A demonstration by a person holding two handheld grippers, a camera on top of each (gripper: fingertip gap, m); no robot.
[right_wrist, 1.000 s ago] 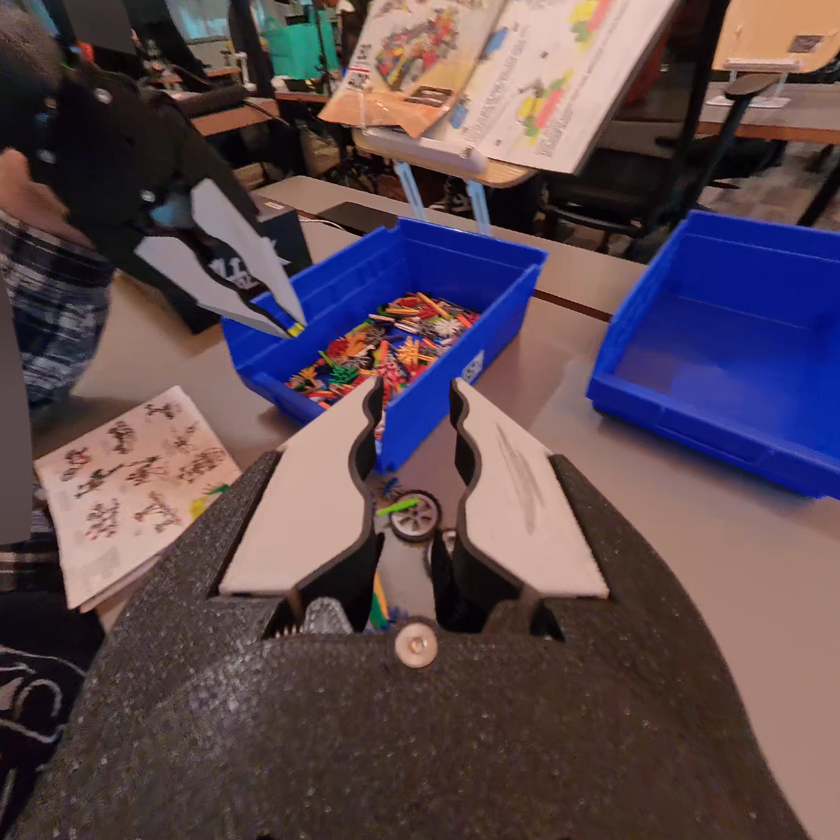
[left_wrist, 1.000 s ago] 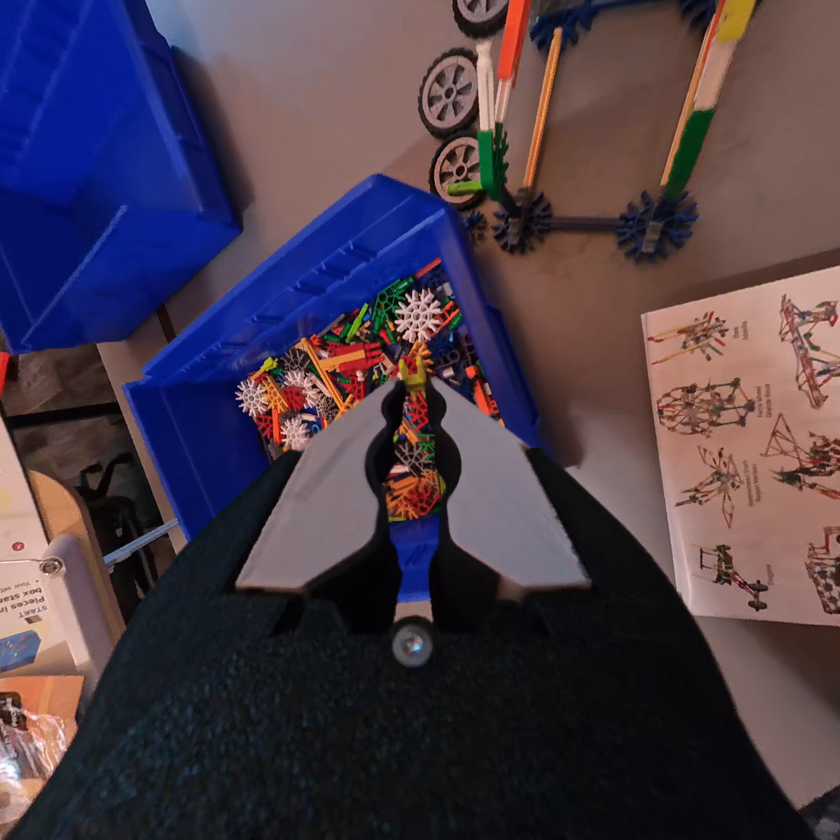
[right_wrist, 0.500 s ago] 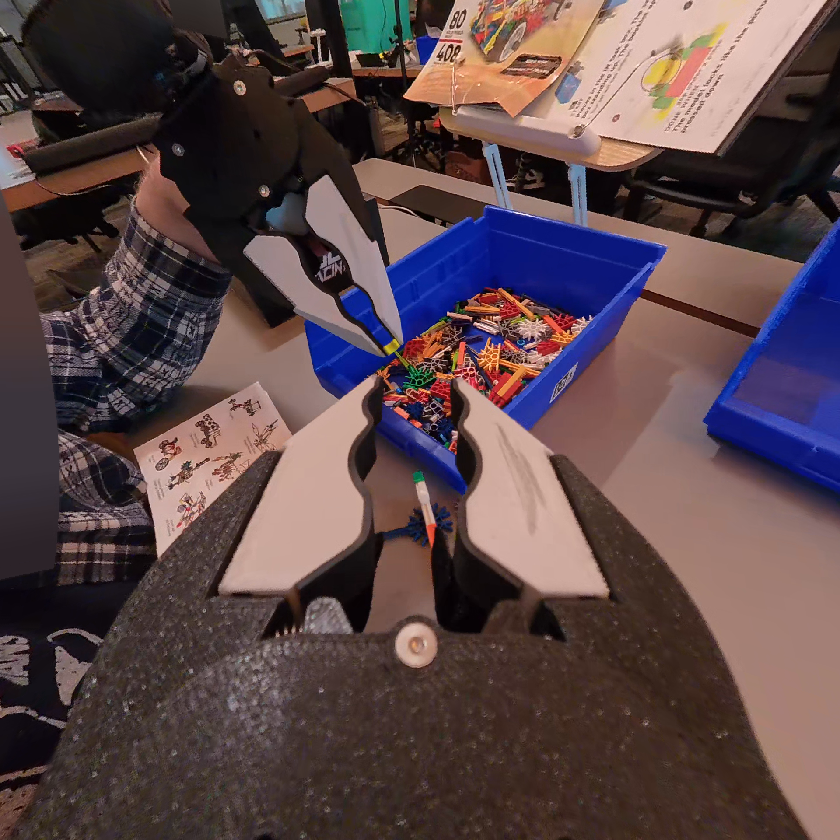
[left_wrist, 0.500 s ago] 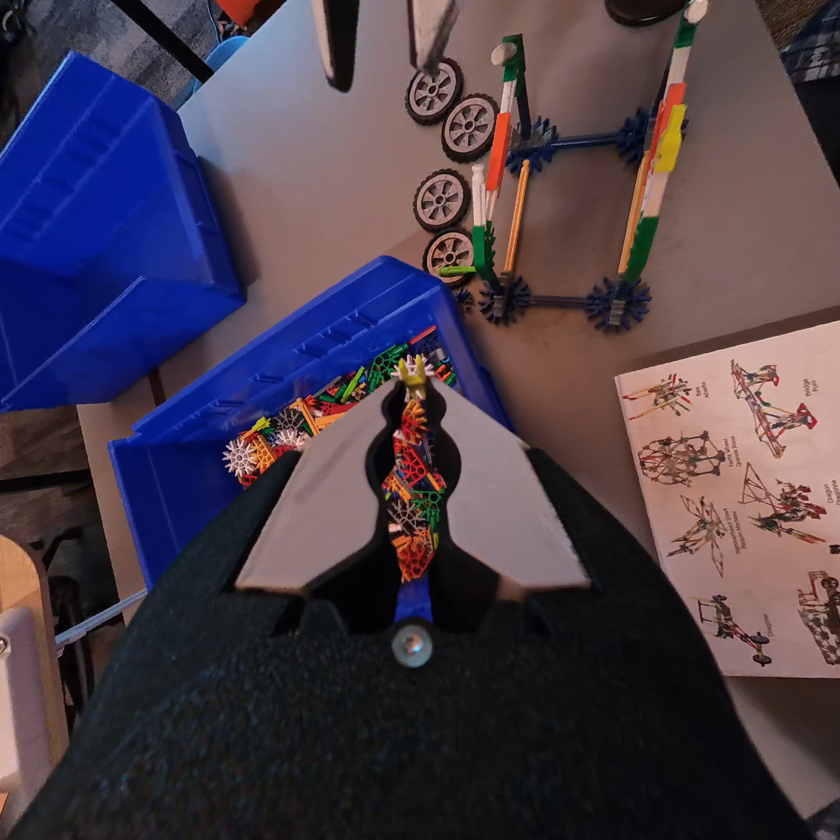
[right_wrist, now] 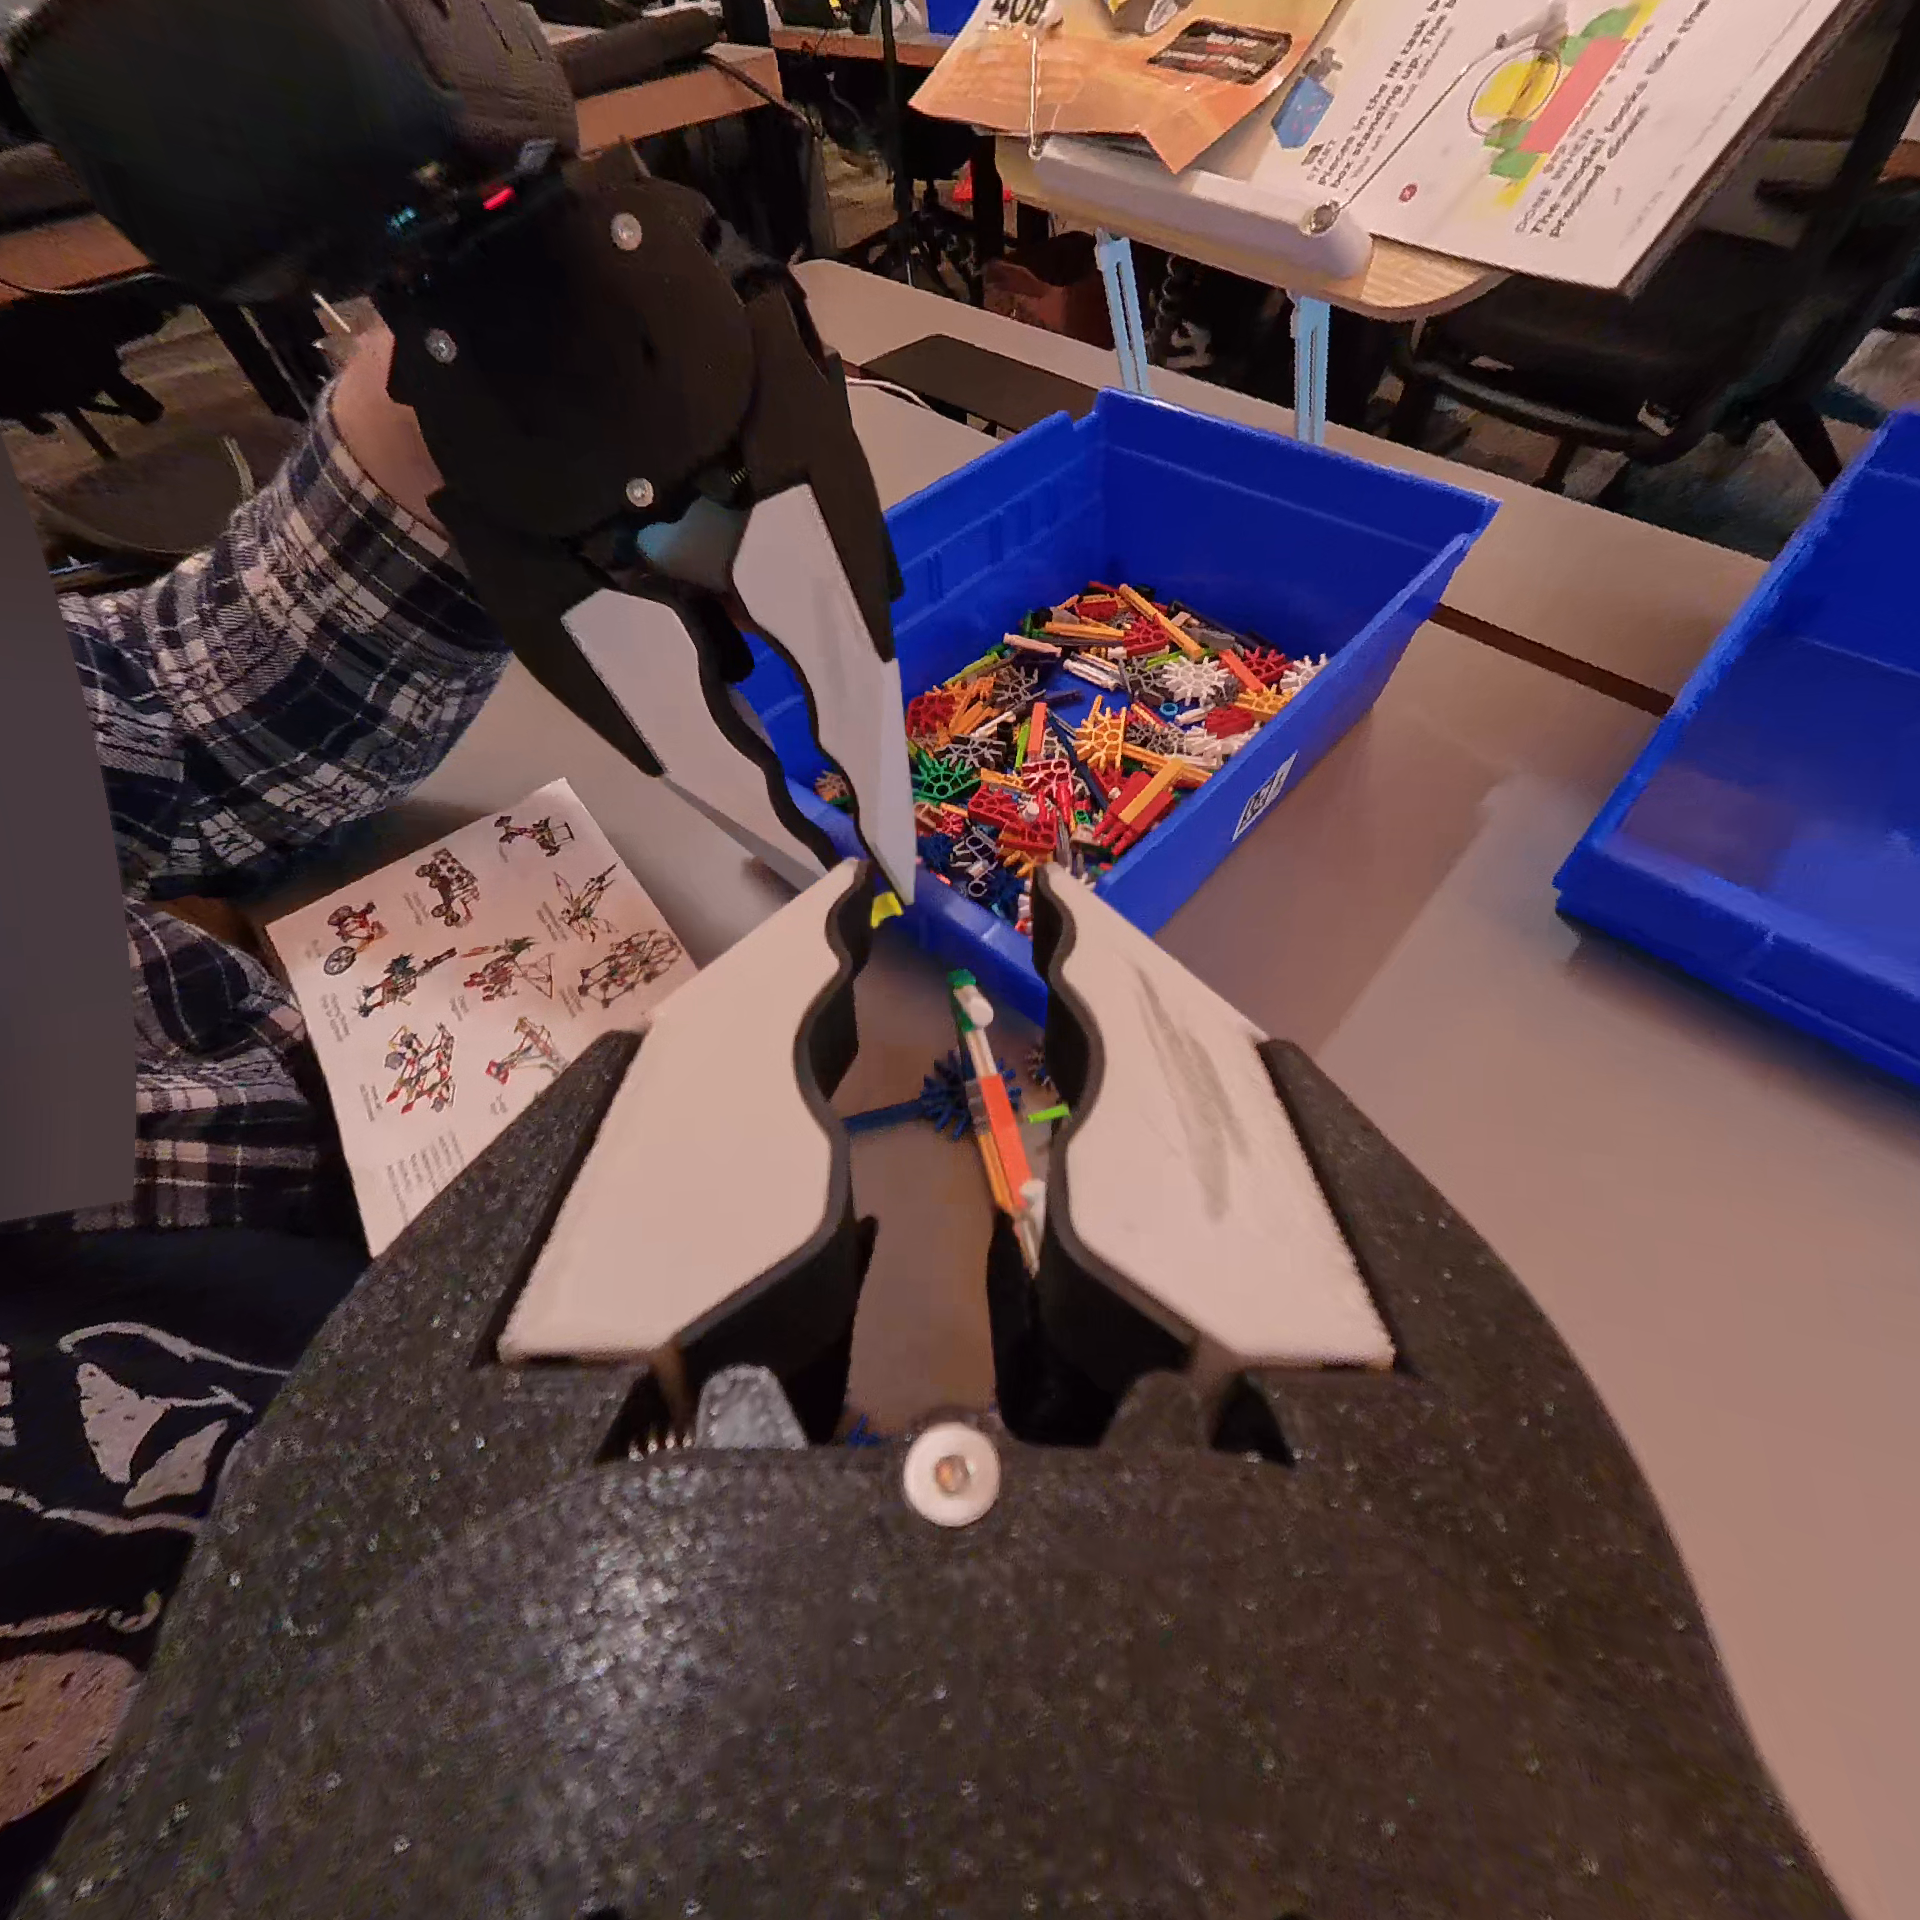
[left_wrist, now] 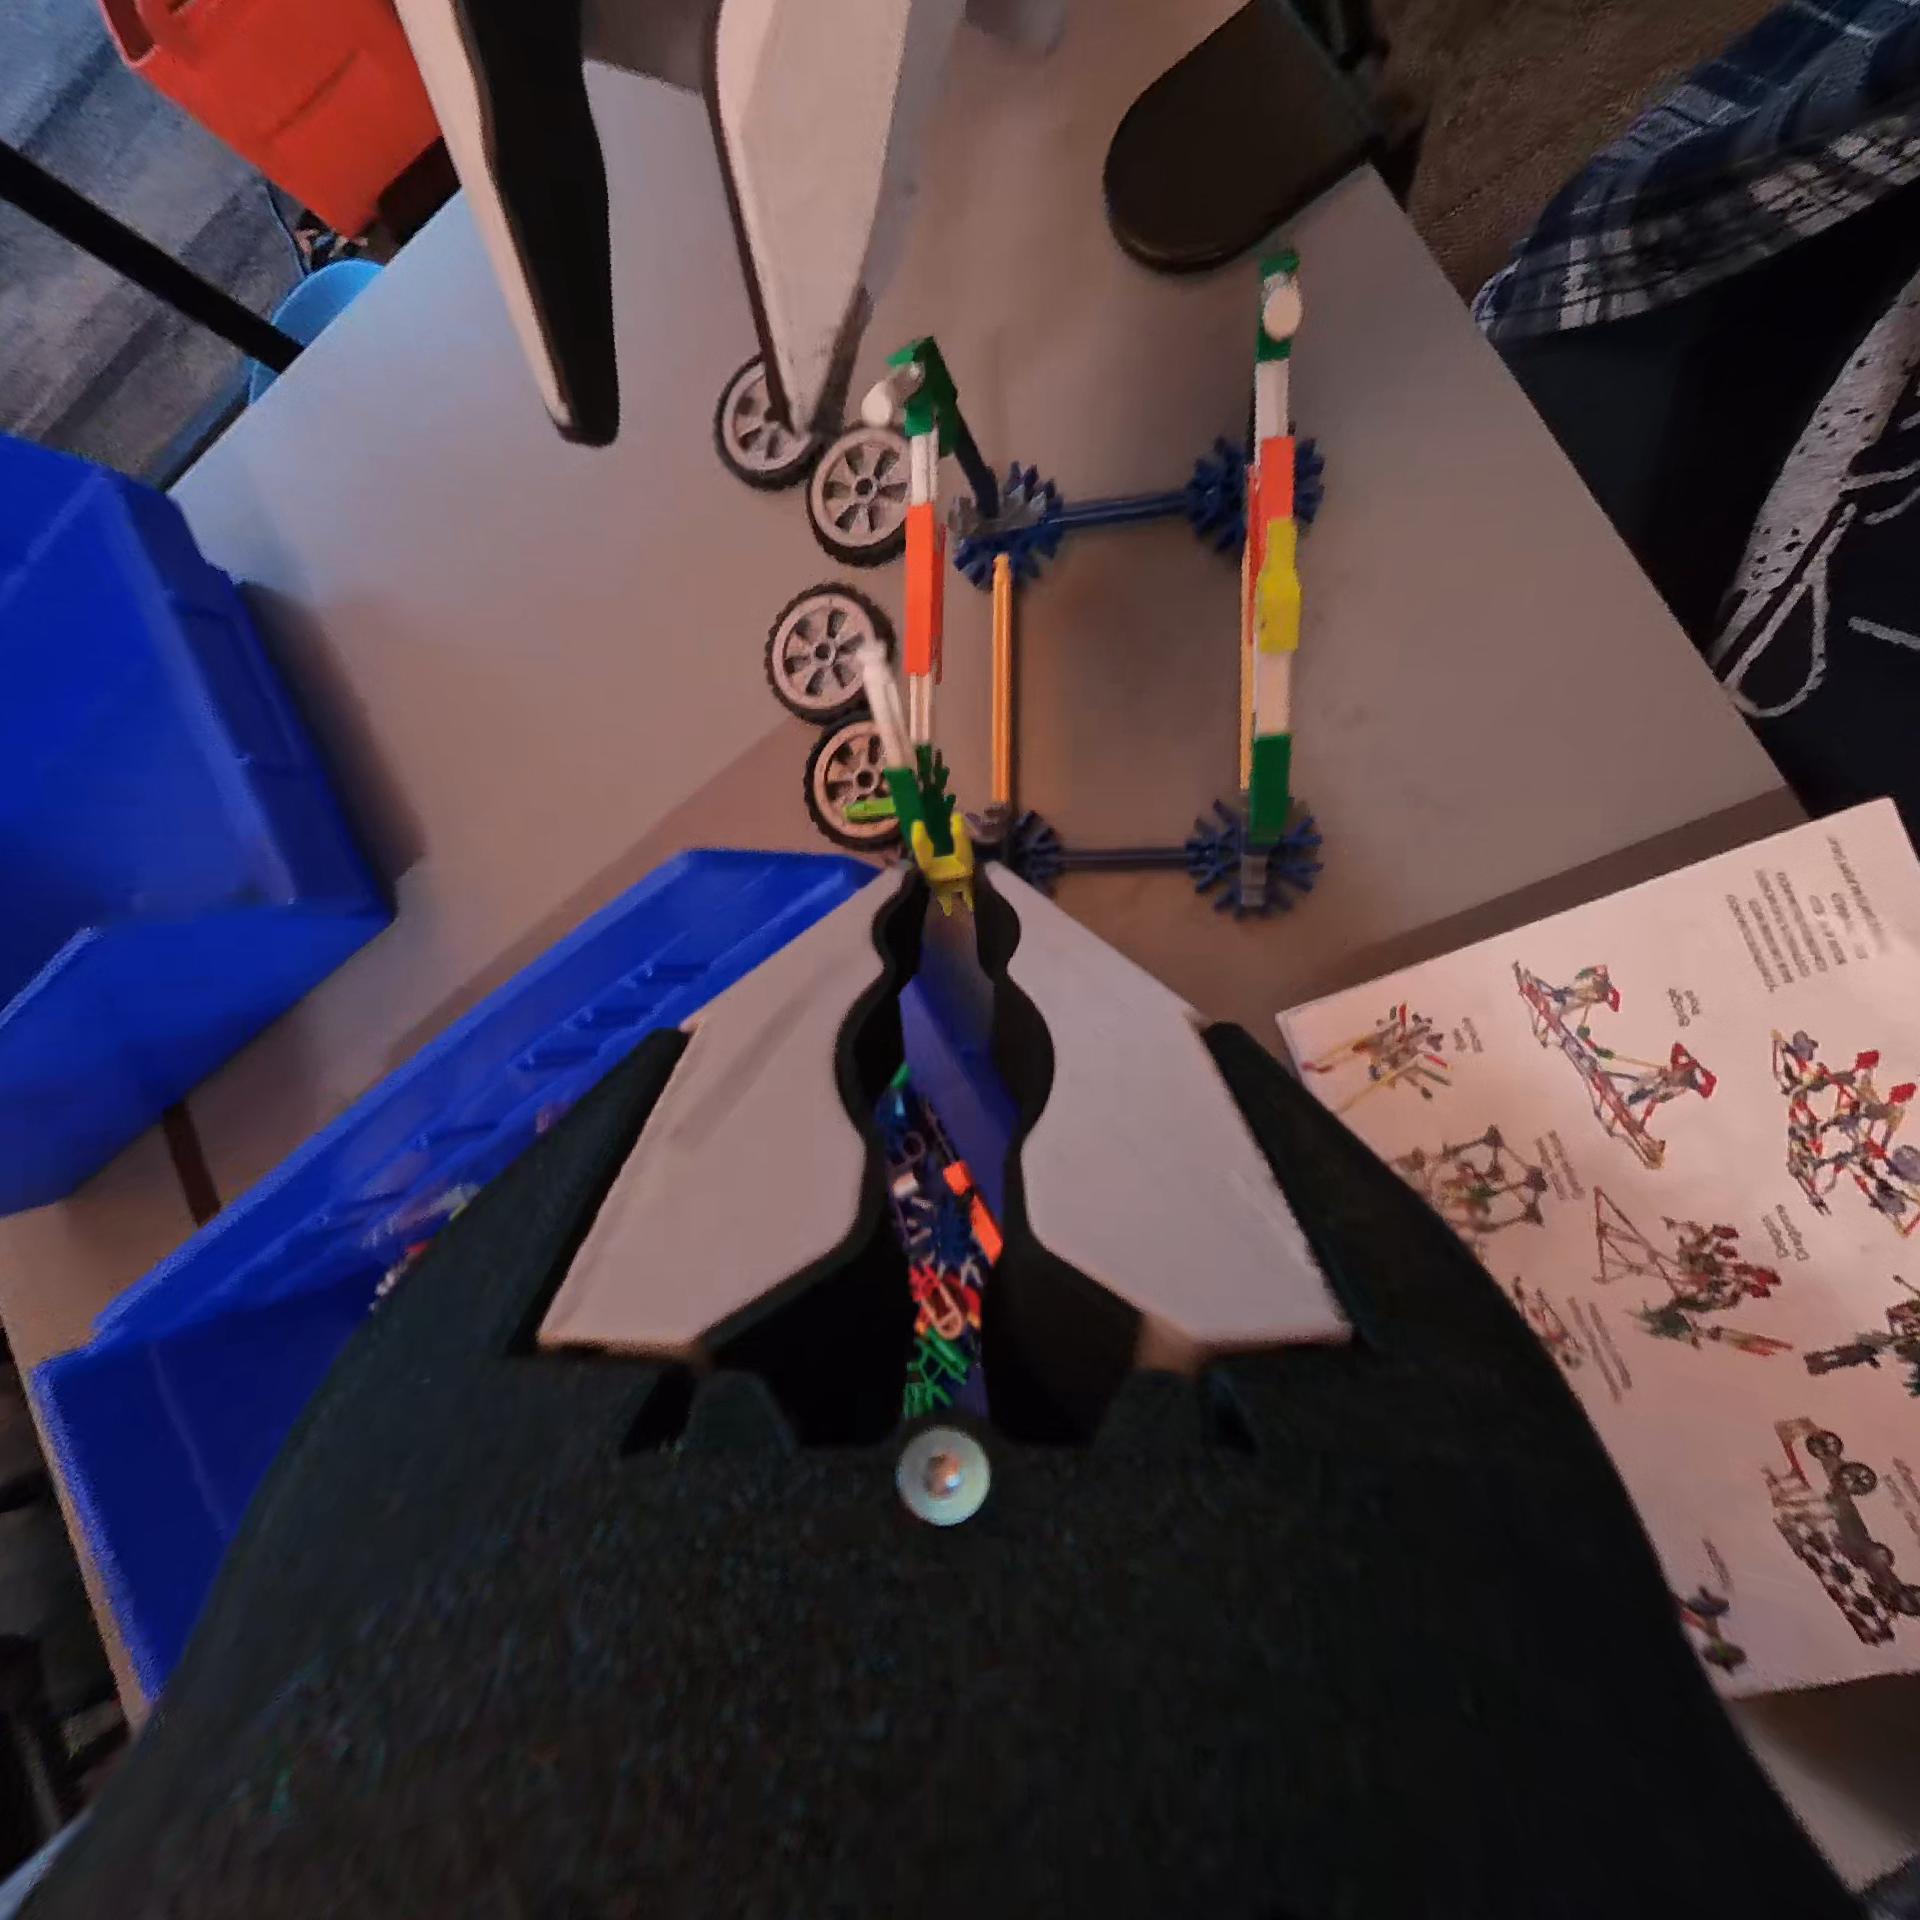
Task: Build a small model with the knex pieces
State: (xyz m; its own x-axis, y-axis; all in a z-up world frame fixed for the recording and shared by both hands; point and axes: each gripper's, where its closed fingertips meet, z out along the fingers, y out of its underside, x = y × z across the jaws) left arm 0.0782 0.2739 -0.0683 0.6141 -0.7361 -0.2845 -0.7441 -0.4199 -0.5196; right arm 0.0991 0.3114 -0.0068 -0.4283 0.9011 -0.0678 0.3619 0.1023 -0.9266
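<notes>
My left gripper is shut on a small yellow connector, held just past the near corner of a rod-and-connector frame lying on the grey table. Several grey wheels lie to the left of the frame. My right gripper is open and empty, above the frame's orange, white and green rod. It also shows in the left wrist view, over the far wheels. The left gripper and its yellow connector show right at my right gripper's left fingertip.
A blue bin holds several loose coloured pieces. An empty blue bin stands to its right. A picture instruction sheet lies beside the frame. A stand with a printed board rises behind the bins. A person's plaid sleeve is at the left. Across from one pair of fingers to the other is roughly 8 cm.
My left gripper has carried the yellow connector from over the bin of pieces to the frame's near corner. My right gripper has moved in closer over the frame and wheels.
</notes>
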